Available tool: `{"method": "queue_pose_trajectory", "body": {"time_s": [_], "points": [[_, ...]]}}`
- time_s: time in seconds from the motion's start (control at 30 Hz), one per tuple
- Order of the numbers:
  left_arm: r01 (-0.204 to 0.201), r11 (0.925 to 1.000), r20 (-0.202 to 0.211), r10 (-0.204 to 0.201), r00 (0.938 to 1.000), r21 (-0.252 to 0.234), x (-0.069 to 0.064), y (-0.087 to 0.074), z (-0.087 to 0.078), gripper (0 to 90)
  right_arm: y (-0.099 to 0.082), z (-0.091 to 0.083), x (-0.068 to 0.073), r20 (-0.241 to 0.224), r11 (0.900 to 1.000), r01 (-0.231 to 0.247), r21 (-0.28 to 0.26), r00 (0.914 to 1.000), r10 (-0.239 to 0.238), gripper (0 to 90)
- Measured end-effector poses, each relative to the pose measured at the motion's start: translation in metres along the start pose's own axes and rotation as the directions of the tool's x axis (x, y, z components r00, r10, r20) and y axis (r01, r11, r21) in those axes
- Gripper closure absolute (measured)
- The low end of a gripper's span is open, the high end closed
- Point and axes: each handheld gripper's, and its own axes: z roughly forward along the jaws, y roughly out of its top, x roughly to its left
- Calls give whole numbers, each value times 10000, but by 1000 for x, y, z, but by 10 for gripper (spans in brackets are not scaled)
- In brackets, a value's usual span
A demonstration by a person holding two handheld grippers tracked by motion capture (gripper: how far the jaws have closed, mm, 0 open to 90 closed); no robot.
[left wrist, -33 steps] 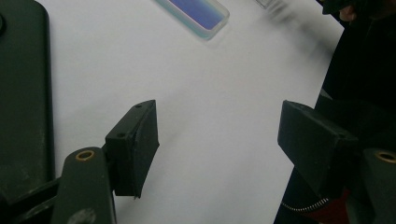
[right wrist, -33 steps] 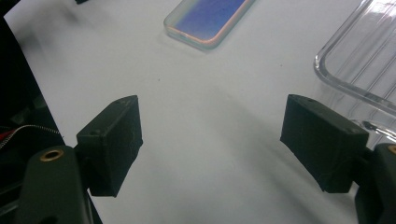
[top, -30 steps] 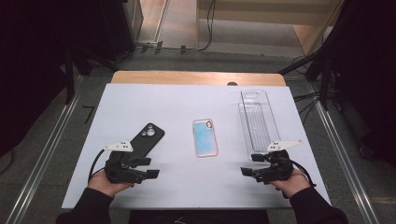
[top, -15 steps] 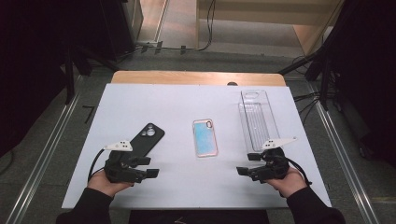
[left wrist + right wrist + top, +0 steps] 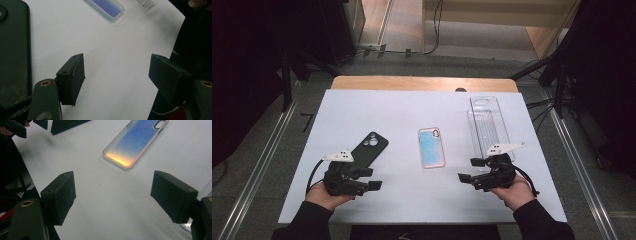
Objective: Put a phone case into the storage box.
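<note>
While both hands are resting at the near edge of the white table (image 5: 377, 107), the iridescent phone case (image 5: 432, 147) is lying flat at its centre, long axis running from 6 toward 12 o'clock, camera cutout at the far end. At its 9 o'clock a black phone case (image 5: 369, 148) is leaning toward 1 o'clock; at its 3 o'clock a clear tray (image 5: 488, 126) is lying lengthwise. The left gripper (image 5: 371, 180) and right gripper (image 5: 468, 170) are both standing spread, pinching nothing. The right gripper view is revealing the case's (image 5: 136, 141) orange-to-blue sheen (merely pale from above).
</note>
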Motion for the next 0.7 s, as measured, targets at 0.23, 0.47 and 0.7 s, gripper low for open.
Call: {"method": "queue_pose_trajectory", "body": {"time_s": [0.23, 0.47, 0.7], "points": [[-10, 10000, 23, 10, 10000, 17, 0, 0, 0, 293, 10, 8, 5, 149, 9998, -72, 170, 9999, 69, 180], [41, 10000, 33, -41, 10000, -24, 0, 0, 0, 293, 24, 16, 9, 251, 9997, -165, 166, 9996, 161, 180], [55, 10000, 53, -55, 10000, -26, 0, 0, -1, 293, 35, 22, 8, 306, 9992, -389, 83, 9988, 387, 180]]}}
